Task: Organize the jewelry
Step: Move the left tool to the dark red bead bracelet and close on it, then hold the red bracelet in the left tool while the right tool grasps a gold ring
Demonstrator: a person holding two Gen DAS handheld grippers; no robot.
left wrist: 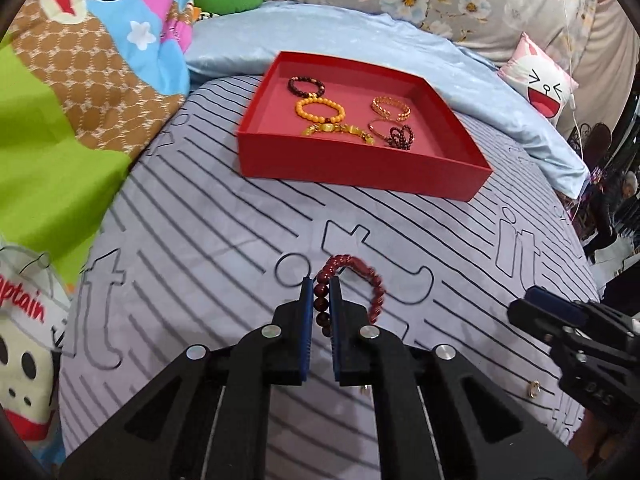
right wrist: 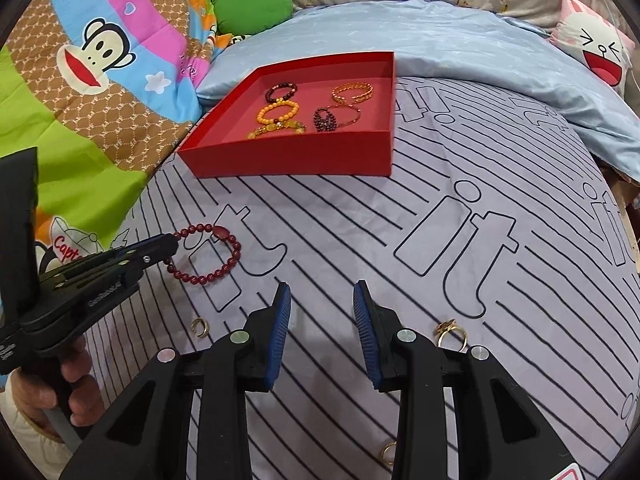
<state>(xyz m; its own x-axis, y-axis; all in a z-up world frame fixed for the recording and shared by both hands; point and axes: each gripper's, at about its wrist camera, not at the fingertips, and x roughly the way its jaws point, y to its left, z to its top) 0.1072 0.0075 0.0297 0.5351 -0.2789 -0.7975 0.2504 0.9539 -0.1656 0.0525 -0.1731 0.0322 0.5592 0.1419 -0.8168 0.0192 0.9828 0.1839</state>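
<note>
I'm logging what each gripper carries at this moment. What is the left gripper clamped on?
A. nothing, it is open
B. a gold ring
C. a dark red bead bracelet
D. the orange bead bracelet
C: the left gripper is shut on the dark red bead bracelet, whose beads sit between its blue pads; the right wrist view shows the same grip, while the orange bracelet lies in the red box.

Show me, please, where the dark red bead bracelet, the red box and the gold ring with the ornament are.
dark red bead bracelet [right wrist: 224, 266]: right wrist view, on beads of its right side.
red box [right wrist: 296, 160]: right wrist view, on its front wall.
gold ring with ornament [right wrist: 451, 334]: right wrist view, on the band.
</note>
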